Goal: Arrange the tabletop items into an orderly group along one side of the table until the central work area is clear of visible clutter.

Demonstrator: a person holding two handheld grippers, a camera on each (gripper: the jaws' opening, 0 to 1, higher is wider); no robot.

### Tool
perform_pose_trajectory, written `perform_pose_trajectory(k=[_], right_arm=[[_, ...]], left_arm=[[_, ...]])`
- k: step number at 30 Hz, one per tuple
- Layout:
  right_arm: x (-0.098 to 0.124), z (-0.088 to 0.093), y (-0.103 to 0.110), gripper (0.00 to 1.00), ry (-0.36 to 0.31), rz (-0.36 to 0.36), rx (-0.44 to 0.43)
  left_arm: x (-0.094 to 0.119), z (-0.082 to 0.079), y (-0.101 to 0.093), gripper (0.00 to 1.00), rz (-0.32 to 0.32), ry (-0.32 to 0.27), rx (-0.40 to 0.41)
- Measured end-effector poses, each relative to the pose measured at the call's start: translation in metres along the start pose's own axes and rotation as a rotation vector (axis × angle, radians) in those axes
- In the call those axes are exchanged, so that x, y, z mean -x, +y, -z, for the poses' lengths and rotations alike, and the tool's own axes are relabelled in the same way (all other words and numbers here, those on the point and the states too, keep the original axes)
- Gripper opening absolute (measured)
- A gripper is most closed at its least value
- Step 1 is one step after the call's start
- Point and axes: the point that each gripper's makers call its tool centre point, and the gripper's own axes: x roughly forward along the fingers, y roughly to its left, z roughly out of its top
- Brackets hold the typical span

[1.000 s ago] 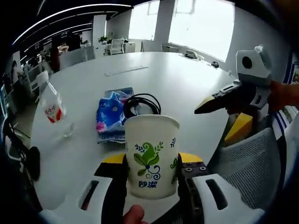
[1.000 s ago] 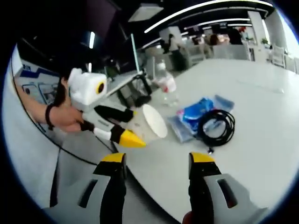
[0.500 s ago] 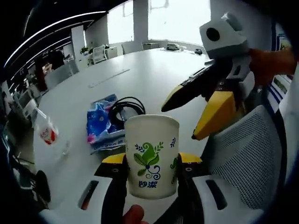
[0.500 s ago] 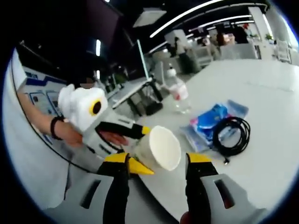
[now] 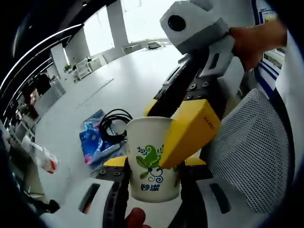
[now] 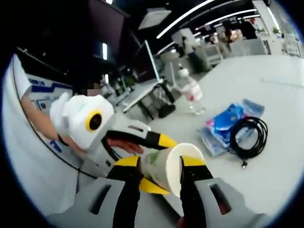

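A white paper cup (image 5: 151, 164) with a green leaf print stands upright between the jaws of my left gripper (image 5: 152, 167), which is shut on it. My right gripper (image 6: 160, 167) comes in from the right, and one yellow fingertip (image 5: 190, 135) lies against the cup's side. In the right gripper view the cup (image 6: 173, 166) lies tilted, mouth towards the camera, and this gripper's jaws press on both its sides. A blue tissue pack (image 5: 90, 140) (image 6: 227, 124) and a coiled black cable (image 5: 111, 126) (image 6: 250, 137) lie together on the white table (image 5: 118, 78).
A clear water bottle (image 5: 42, 159) (image 6: 192, 90) with a red label stands near the table's edge. A grey mesh chair (image 5: 249, 156) is beside the cup, off the table. Desks and chairs stand in the background.
My right gripper has moved in onto the cup and its jaws have narrowed around it. The left gripper still holds the cup, and both views have shifted.
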Motion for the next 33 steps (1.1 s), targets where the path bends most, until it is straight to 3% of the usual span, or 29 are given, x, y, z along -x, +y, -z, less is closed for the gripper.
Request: perform_pose_trajectory(k=[6,10,27,33], right_arm=[[-0.001,-0.003,-0.001,0.07,-0.024,0.003,-0.022],[0.000,-0.007,0.001,0.02,-0.055,-0.008,-0.057],[0.003,-0.009,-0.007,0.00,-0.071,0.037,-0.064],[0.012,-0.007,-0.019,0.00,-0.095,0.083,-0.088]], left_arm=[[-0.001,-0.004,-0.001,0.41,0.018,-0.015,0.004],[-0.002,-0.006,0.000,0.41,0.016,-0.023,0.012],[-0.002,-0.001,0.010,0.40,-0.031,-0.029,0.071],[0.004,0.013,0.020,0.41,-0.074,-0.032,0.172]])
